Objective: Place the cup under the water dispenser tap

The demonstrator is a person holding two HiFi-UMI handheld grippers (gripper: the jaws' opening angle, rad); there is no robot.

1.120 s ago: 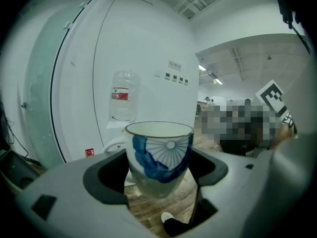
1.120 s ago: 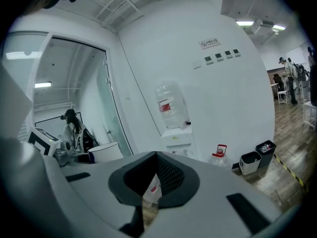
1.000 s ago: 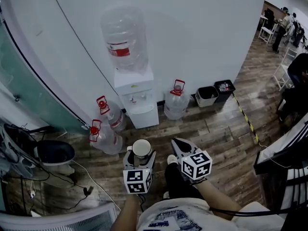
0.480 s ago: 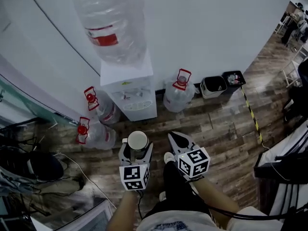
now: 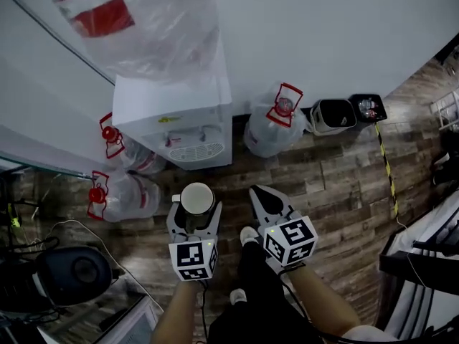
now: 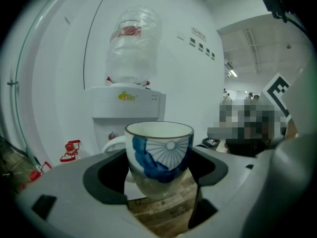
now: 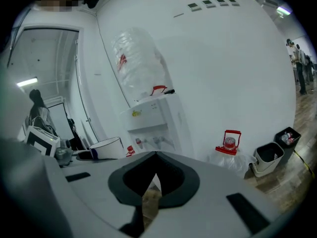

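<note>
Here, left tongs (image 6: 161, 180) clamp the cup (image 6: 159, 150) (upright); right tongs (image 7: 154, 158) closed, empty.

Top of bottle (image 5: 136, 20) on dispenser (image 5: 172, 102) cut off by head view's upper edge. Cup (image 6: 158, 150) base hidden btwn left gripper (image 6: 158, 177) jaws. Taps (image 5: 188, 136) tiny, no detail. Dispenser logo (image 6: 126, 96) too small to read. Bin (image 5: 368, 107) contents unclear. In right gripper view, cup mostly hidden, only rim shows.
</note>
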